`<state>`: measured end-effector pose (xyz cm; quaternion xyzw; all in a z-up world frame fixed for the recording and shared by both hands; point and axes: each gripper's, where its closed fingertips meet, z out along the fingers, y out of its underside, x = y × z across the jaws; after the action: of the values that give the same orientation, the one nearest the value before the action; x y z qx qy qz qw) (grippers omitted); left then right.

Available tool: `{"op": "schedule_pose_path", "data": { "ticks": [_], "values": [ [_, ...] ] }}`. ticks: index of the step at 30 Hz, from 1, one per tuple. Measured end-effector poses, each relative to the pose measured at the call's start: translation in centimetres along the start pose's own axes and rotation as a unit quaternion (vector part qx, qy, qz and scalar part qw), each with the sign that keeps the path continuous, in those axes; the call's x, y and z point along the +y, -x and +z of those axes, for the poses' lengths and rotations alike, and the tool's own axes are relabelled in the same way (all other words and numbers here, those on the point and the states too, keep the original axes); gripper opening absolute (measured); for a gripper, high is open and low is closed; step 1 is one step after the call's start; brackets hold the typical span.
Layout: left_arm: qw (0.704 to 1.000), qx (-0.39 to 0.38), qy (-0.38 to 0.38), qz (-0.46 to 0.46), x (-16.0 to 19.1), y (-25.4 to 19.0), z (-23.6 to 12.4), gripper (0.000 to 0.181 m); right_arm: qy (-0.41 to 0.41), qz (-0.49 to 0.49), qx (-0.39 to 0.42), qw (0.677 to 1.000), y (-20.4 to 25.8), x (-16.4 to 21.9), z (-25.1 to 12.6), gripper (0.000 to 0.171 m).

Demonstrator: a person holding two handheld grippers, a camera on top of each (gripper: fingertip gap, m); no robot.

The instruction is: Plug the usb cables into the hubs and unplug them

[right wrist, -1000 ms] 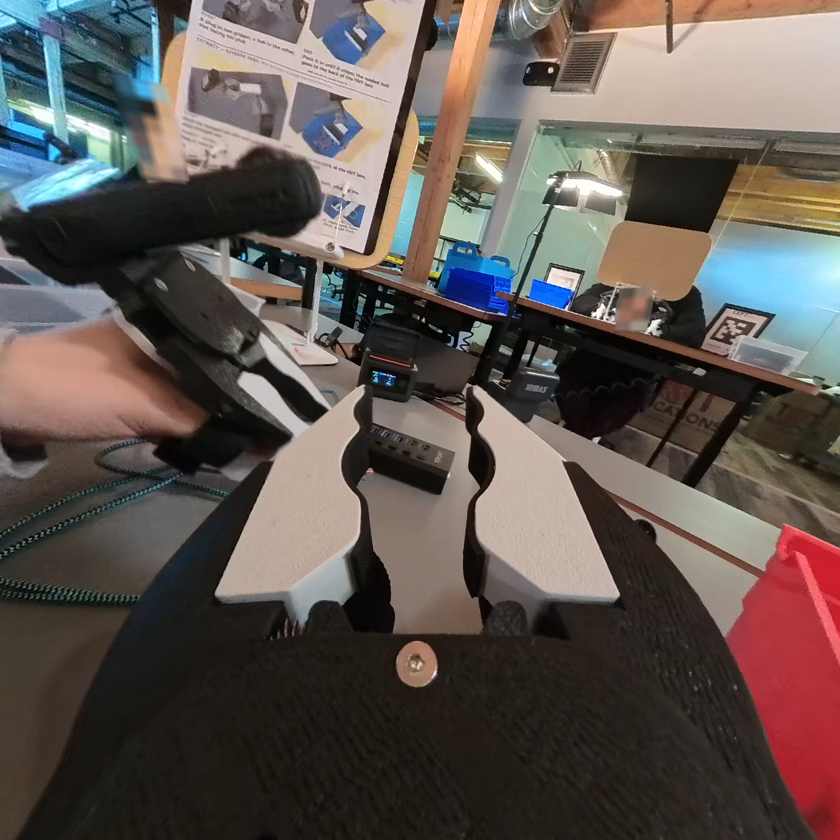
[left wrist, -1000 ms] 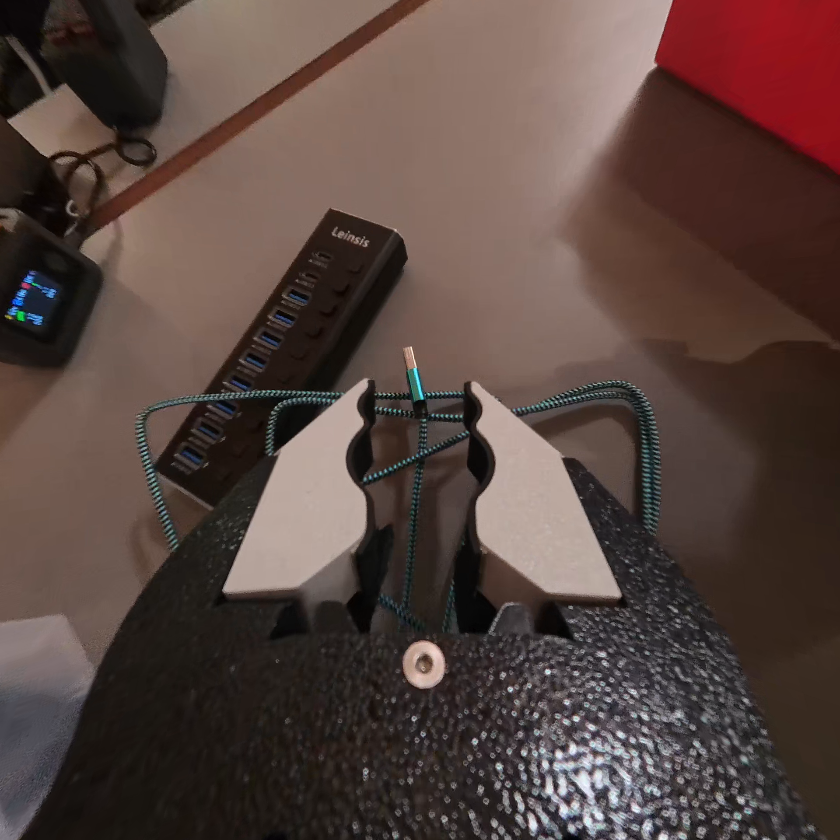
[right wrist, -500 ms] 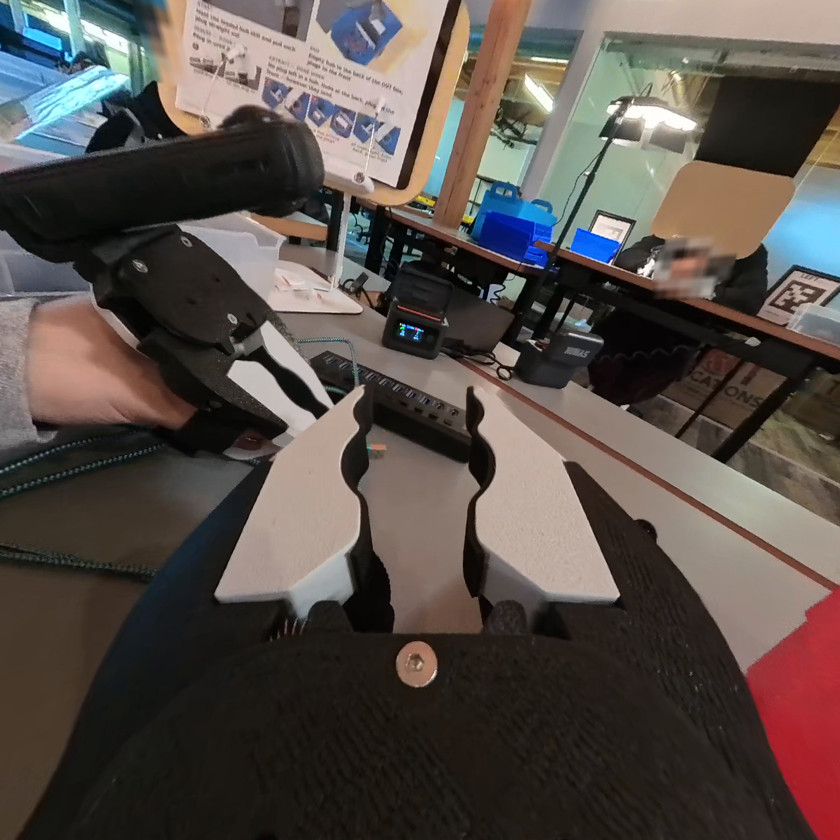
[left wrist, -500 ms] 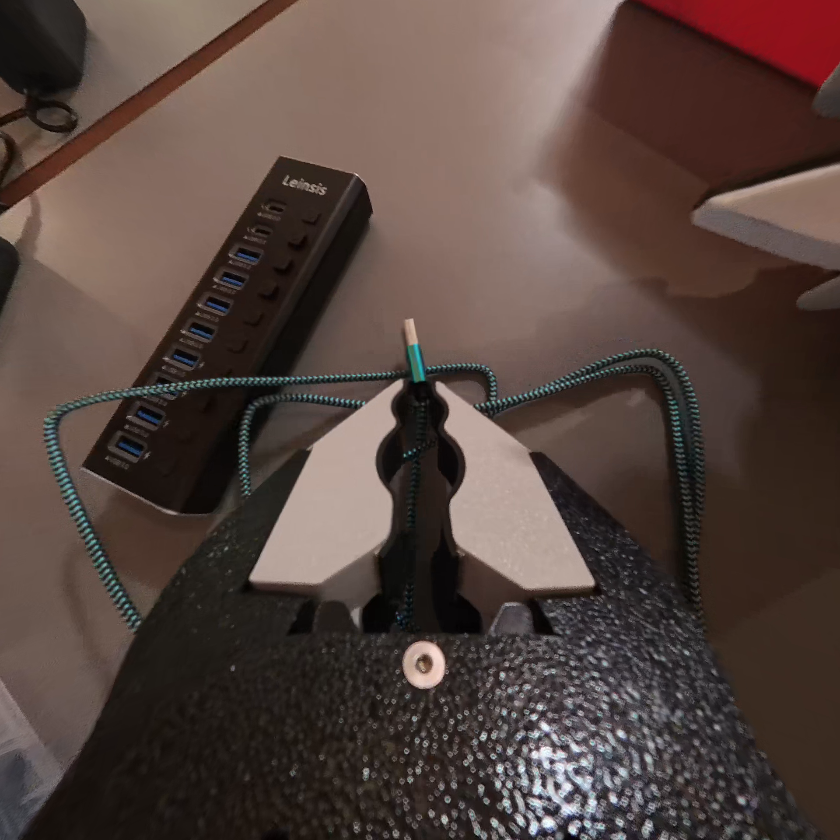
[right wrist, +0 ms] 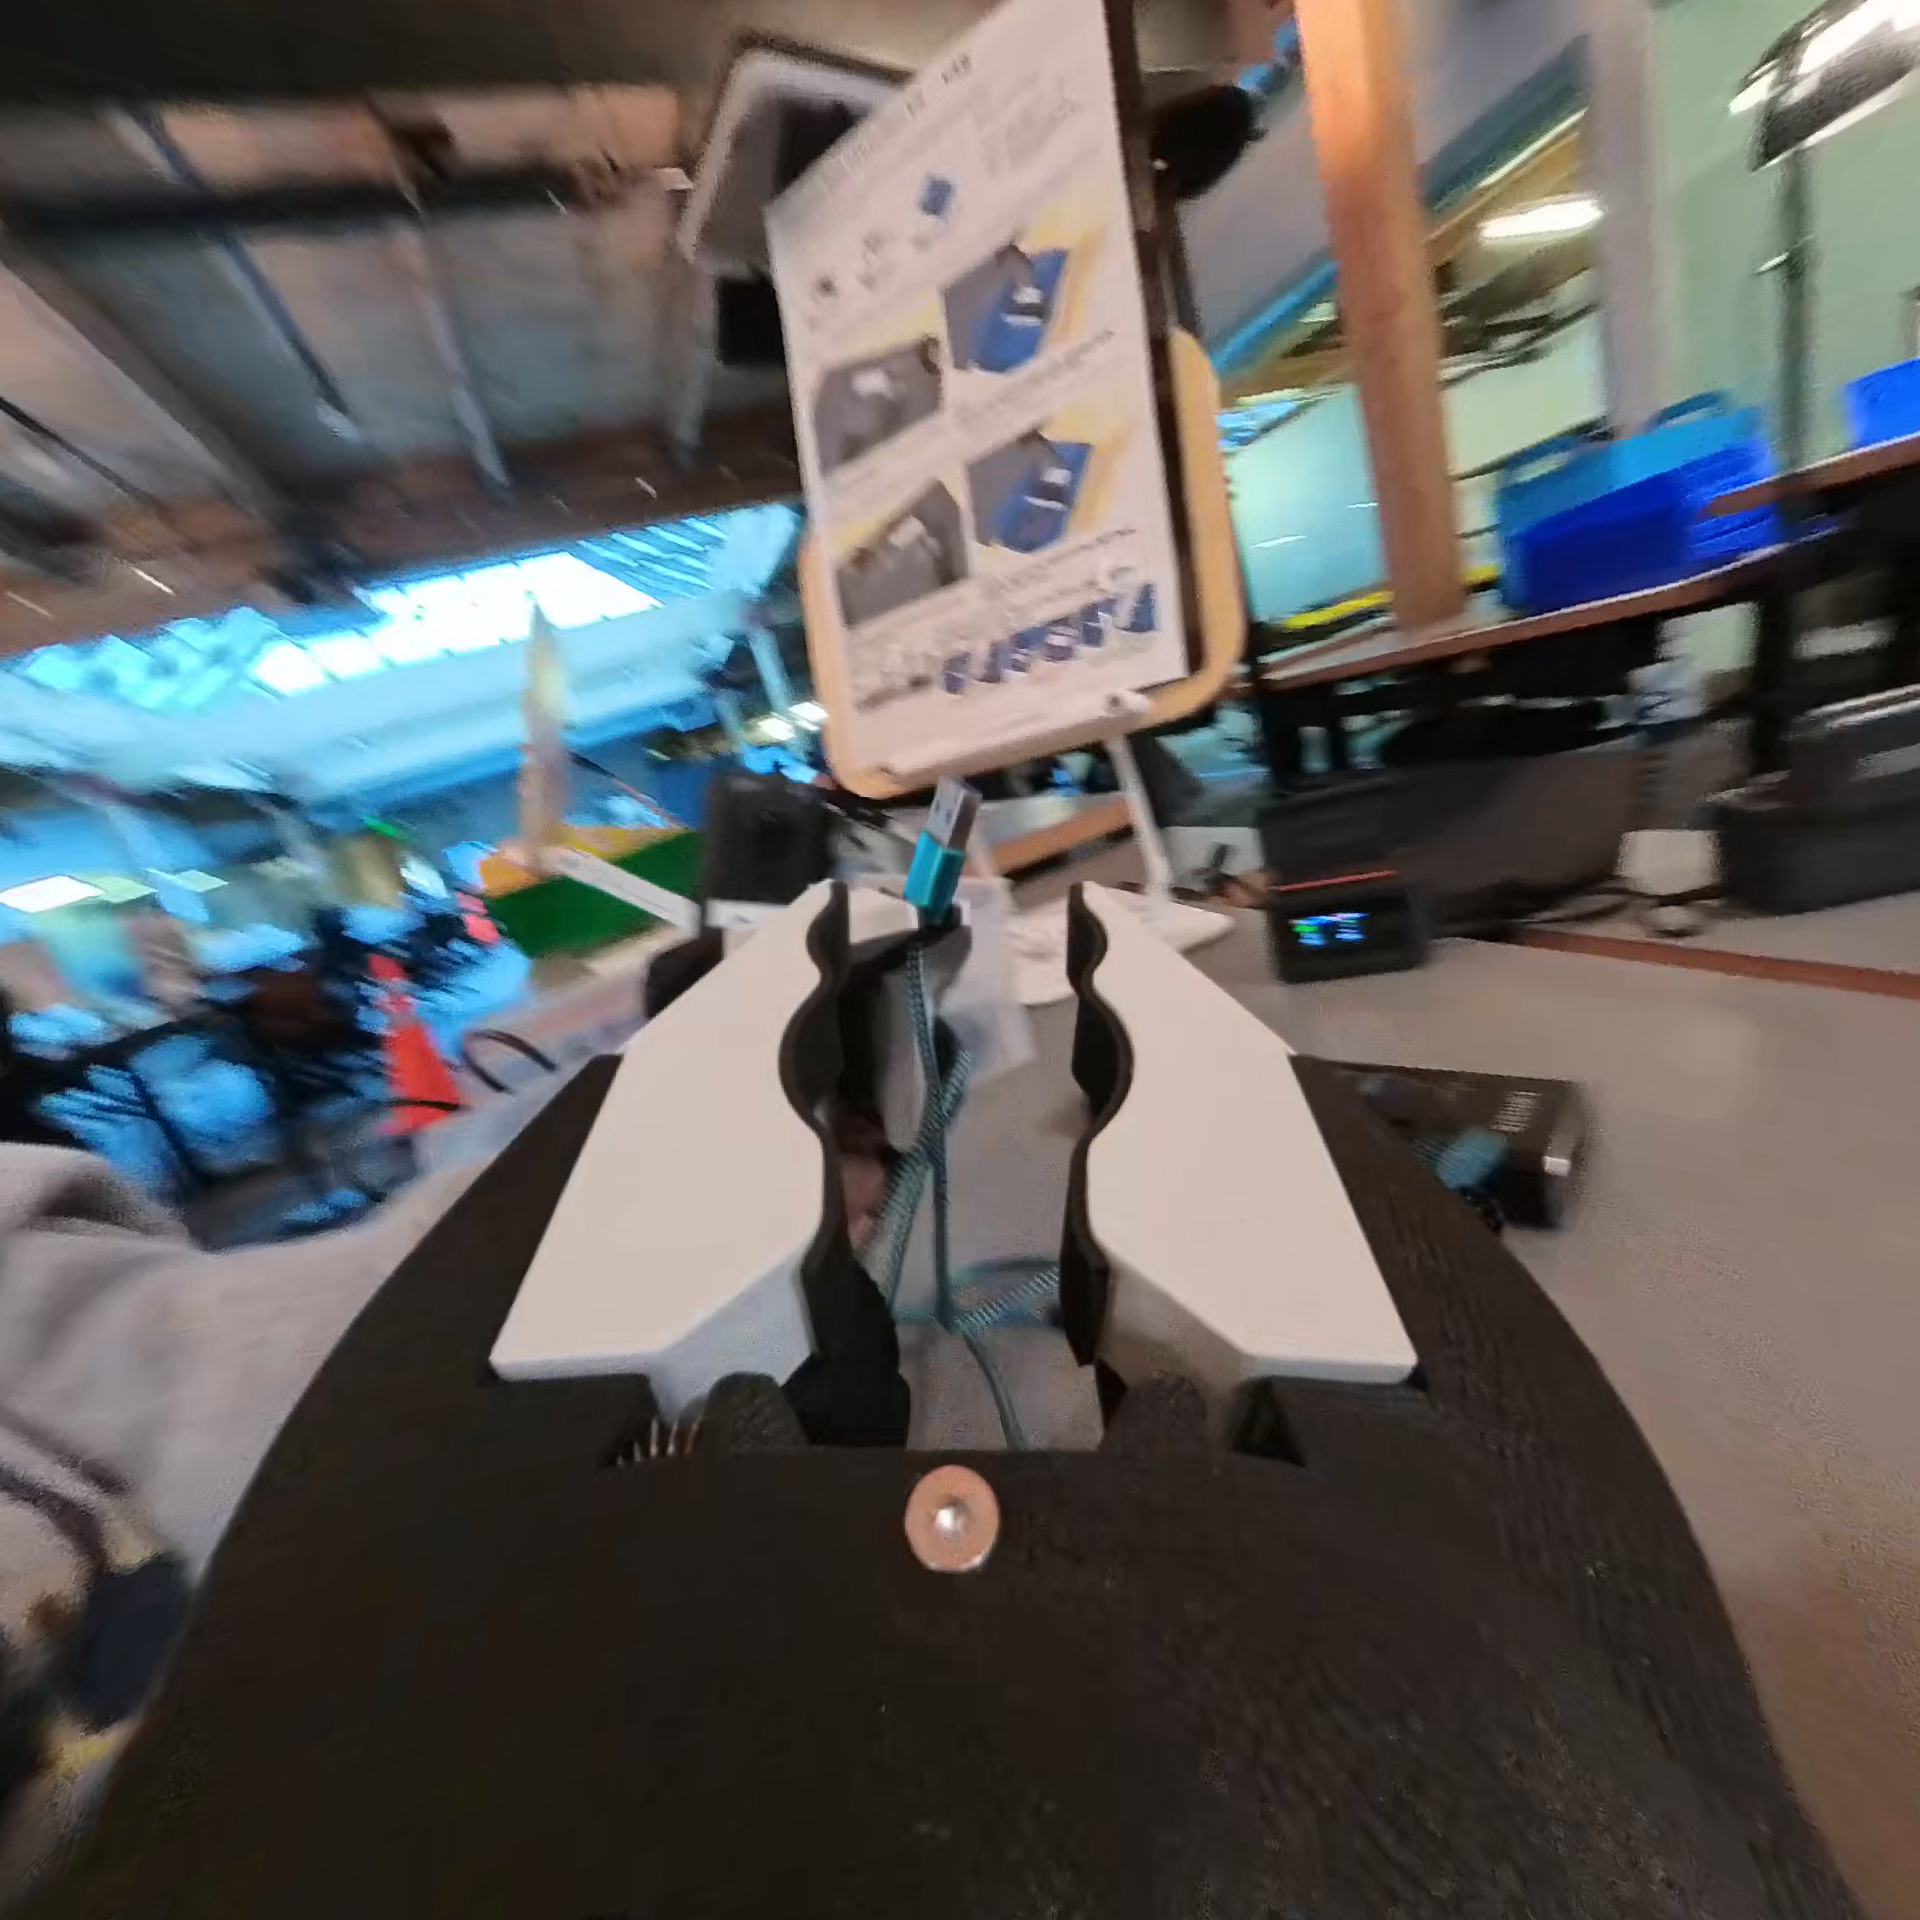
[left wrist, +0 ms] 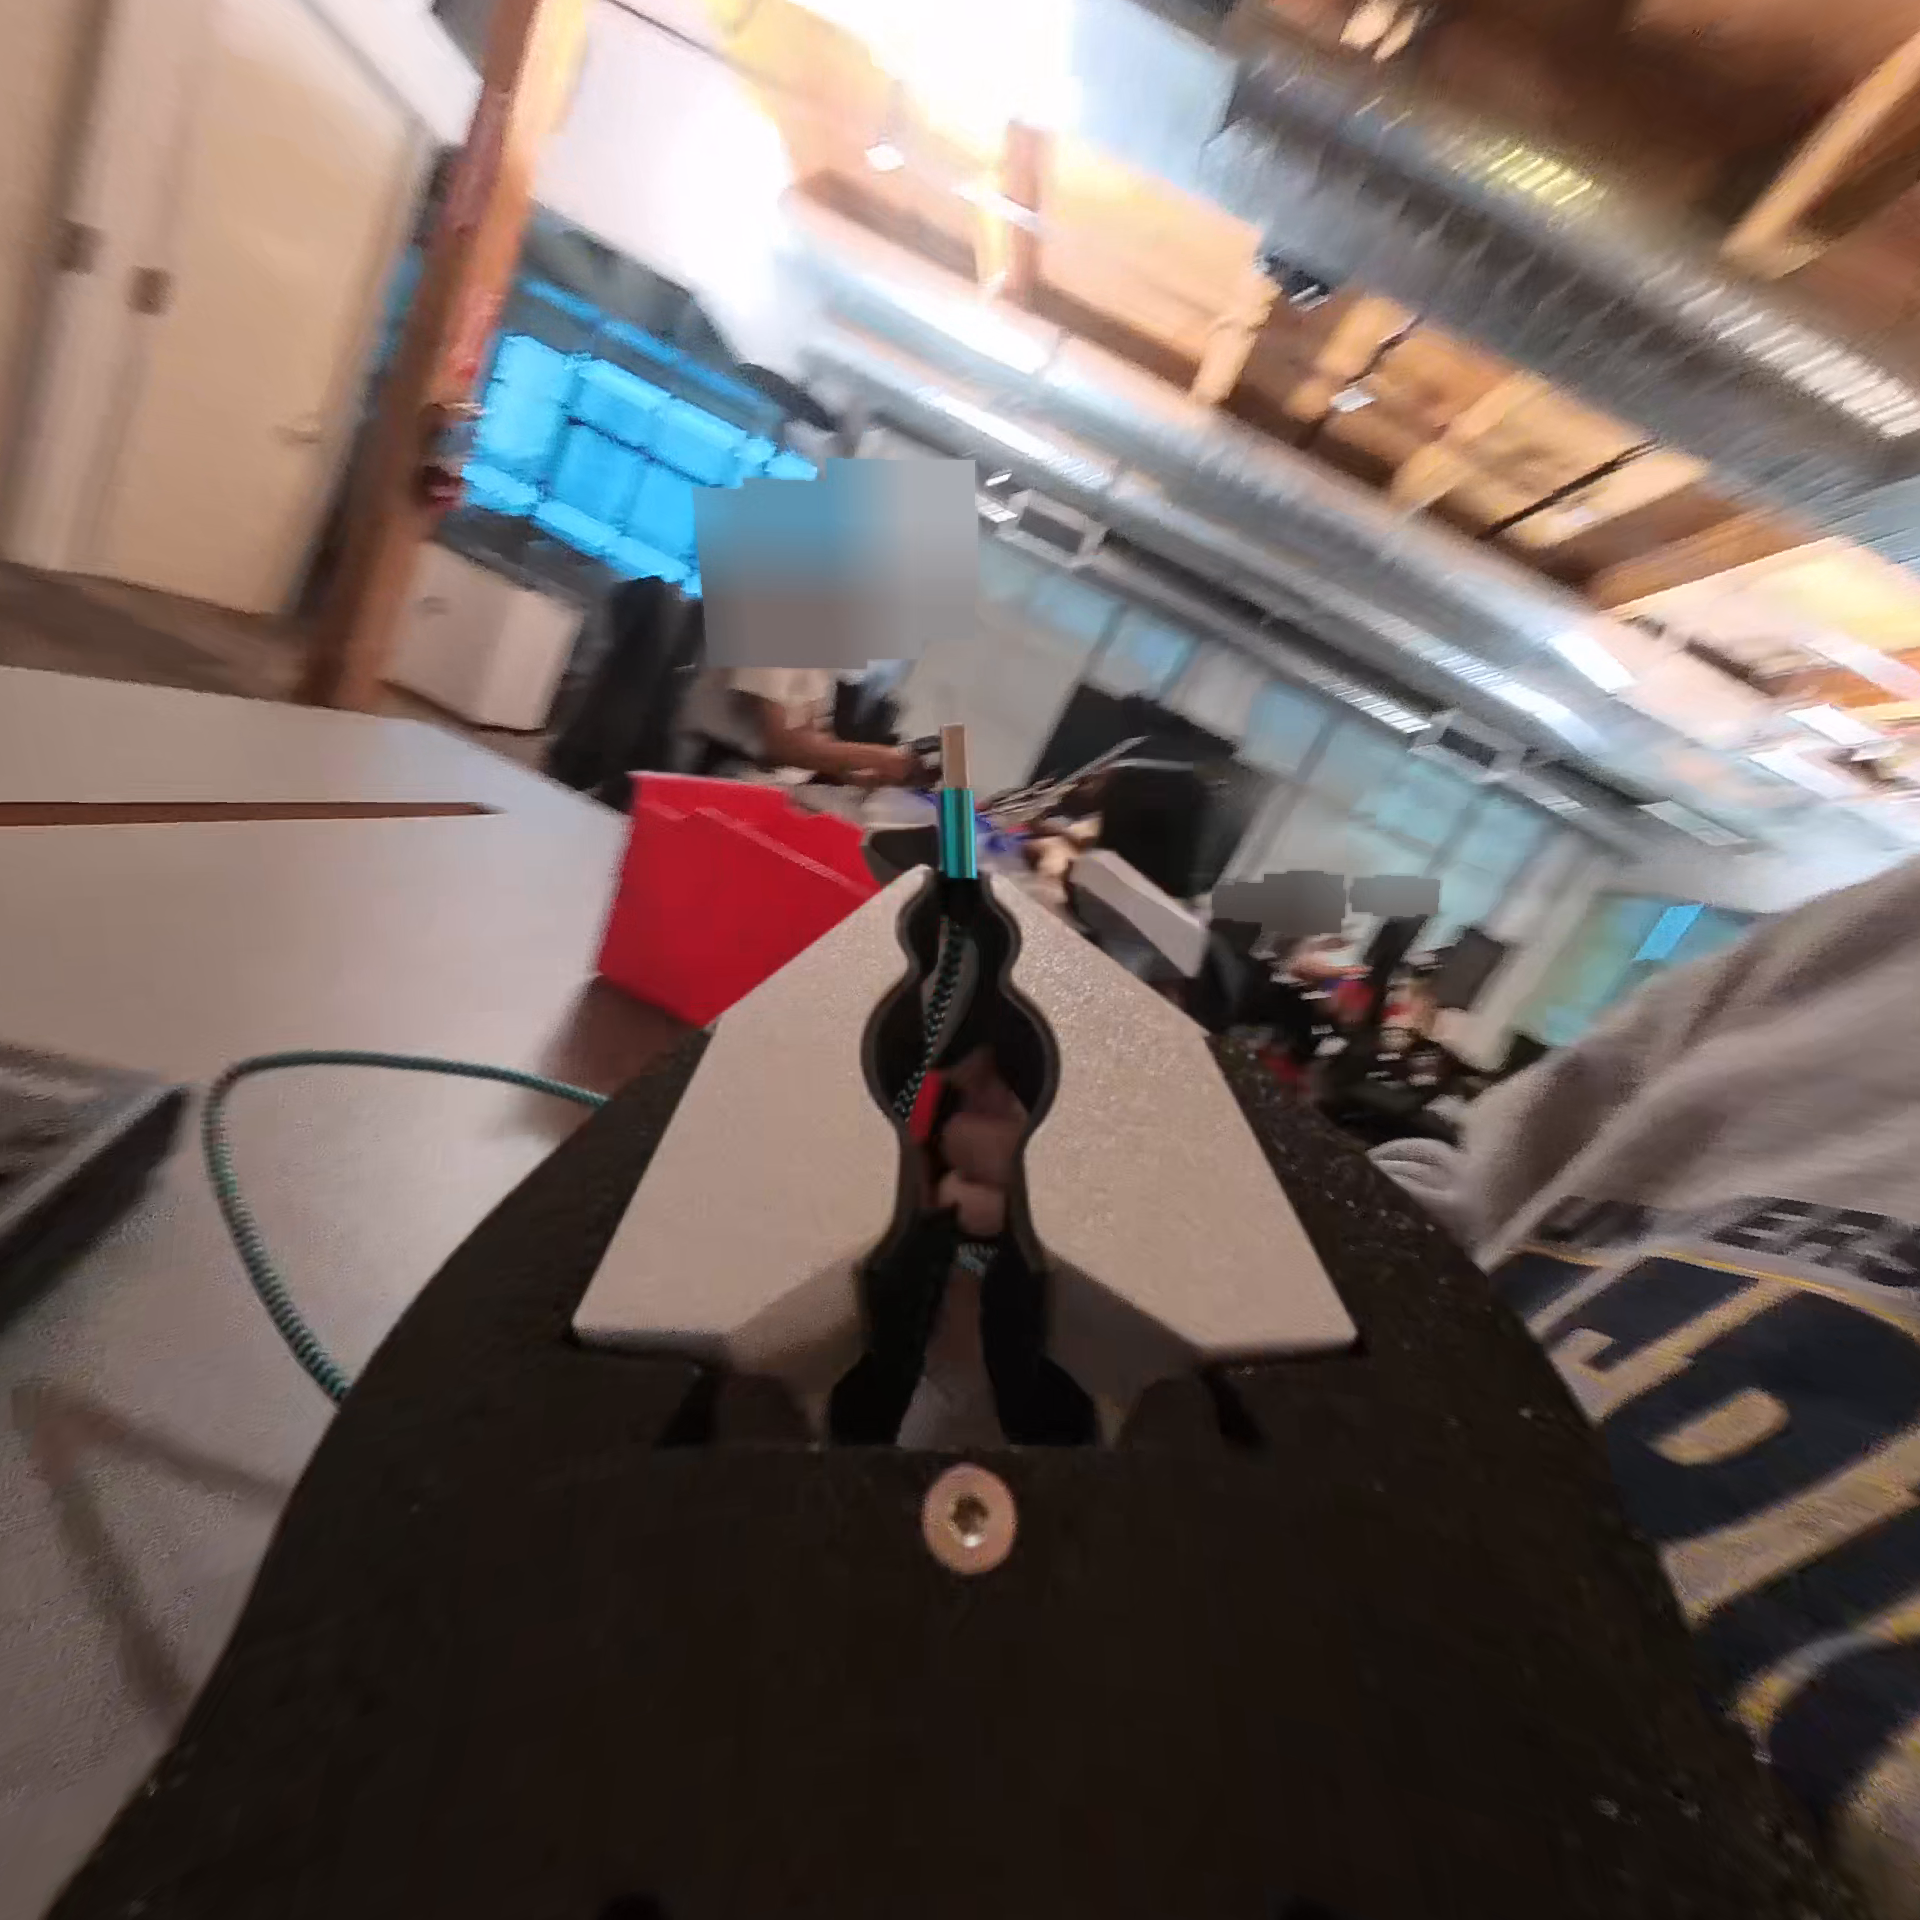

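1. Teal-sleeved USB plug [left wrist: 957,821] stands just above centre frame in your left wrist view, silver tip up, poking out past the fingertips.
2. Your left gripper [left wrist: 957,883] is pressed together on the braided cable [left wrist: 933,1013] just below the plug, so you hold cord, not the plug body.
3. In the right wrist view the same plug [right wrist: 943,847] sits between your right gripper's [right wrist: 956,904] spread fingers, which touch nothing.
4. Black hub [right wrist: 1496,1138] lies on the grey table [right wrist: 1662,1351] at right of that frame, apart from the plug, another teal connector beside it.
5. Risk, as I judge it: gripped by the cord, the plug may swivel or buckle on insertion; slack trailing at left [left wrist: 249,1226] could snag and drag the hub.
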<state>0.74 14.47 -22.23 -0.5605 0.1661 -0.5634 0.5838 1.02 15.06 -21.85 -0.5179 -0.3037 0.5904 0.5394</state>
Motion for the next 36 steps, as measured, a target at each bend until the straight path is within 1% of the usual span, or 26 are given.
{"op": "schedule_pose_path", "data": {
  "ticks": [2,4,7,8,11,13,15,16,18,20,22,25,27,28,31,33,34,36],
  "values": [
    [0.999,0.045,-0.008,-0.018,0.4,-1.2,0.5,0.004,-0.016,0.056,-0.042,0.997,0.7,-0.4,0.0,0.034],
    [0.998,0.067,-0.005,-0.019,1.0,-1.8,0.9,0.004,-0.019,0.085,-0.076,0.993,1.4,-0.5,0.0,0.026],
    [0.997,0.073,-0.005,-0.021,1.4,-2.0,1.2,0.004,-0.009,0.075,-0.092,0.993,2.1,-0.3,0.0,0.015],
    [0.997,0.080,-0.007,-0.024,1.4,-2.1,1.2,0.004,-0.006,0.065,-0.082,0.994,1.9,-0.3,0.0,0.006],
    [0.999,0.051,-0.003,-0.011,1.5,-1.5,1.2,0.006,0.009,0.023,-0.057,0.998,1.4,-0.3,-0.2,0.004],
    [1.000,0.014,-0.012,0.008,0.7,-0.6,0.8,0.024,0.016,-0.033,-0.011,0.999,0.3,-0.8,-0.7,0.005],
    [0.998,-0.034,-0.012,0.044,-0.2,0.4,0.1,0.031,0.033,-0.122,0.049,0.991,-1.0,-1.2,-1.4,0.005],
    [0.996,-0.057,-0.006,0.065,-0.5,0.8,-0.2,0.034,0.046,-0.179,0.077,0.980,-1.4,-1.4,-1.8,0.005],
    [0.991,-0.077,-0.001,0.106,-1.1,0.7,-0.5,0.036,0.077,-0.300,0.118,0.943,-1.7,-1.4,-2.1,0.005],
    [0.985,-0.083,0.011,0.153,-1.3,0.0,-0.5,0.029,0.114,-0.402,0.124,0.900,-1.2,-0.5,-2.0,0.005],
    [0.974,-0.083,0.049,0.203,-0.6,-0.6,-0.3,0.022,0.148,-0.471,0.123,0.861,-0.9,0.6,-1.7,0.005],
    [0.953,-0.105,0.110,0.260,0.7,-0.6,-0.4,0.024,0.182,-0.550,0.131,0.804,-1.0,1.8,-1.7,0.005],
    [0.950,-0.112,0.136,0.258,1.6,-0.4,-0.3,0.029,0.188,-0.601,0.143,0.764,-1.2,2.1,-1.8,0.005],
    [0.952,-0.109,0.141,0.249,2.0,-0.5,-0.3,0.028,0.189,-0.623,0.146,0.745,-1.2,2.3,-1.8,0.005],
    [0.961,-0.102,0.148,0.211,2.8,-0.4,-0.1,0.027,0.198,-0.670,0.142,0.701,-1.1,3.3,-1.7,0.004],
    [0.965,-0.098,0.151,0.191,3.1,-0.3,0.0,0.021,0.199,-0.689,0.139,0.683,-0.9,3.6,-1.6,0.004],
    [0.965,-0.102,0.156,0.187,3.2,-0.1,-0.1,0.014,0.200,-0.694,0.140,0.677,-0.9,3.7,-1.6,0.004],
    [0.964,-0.103,0.162,0.186,3.4,0.0,-0.1,0.012,0.204,-0.700,0.142,0.669,-1.0,3.9,-1.6,0.004]
  ]
}}
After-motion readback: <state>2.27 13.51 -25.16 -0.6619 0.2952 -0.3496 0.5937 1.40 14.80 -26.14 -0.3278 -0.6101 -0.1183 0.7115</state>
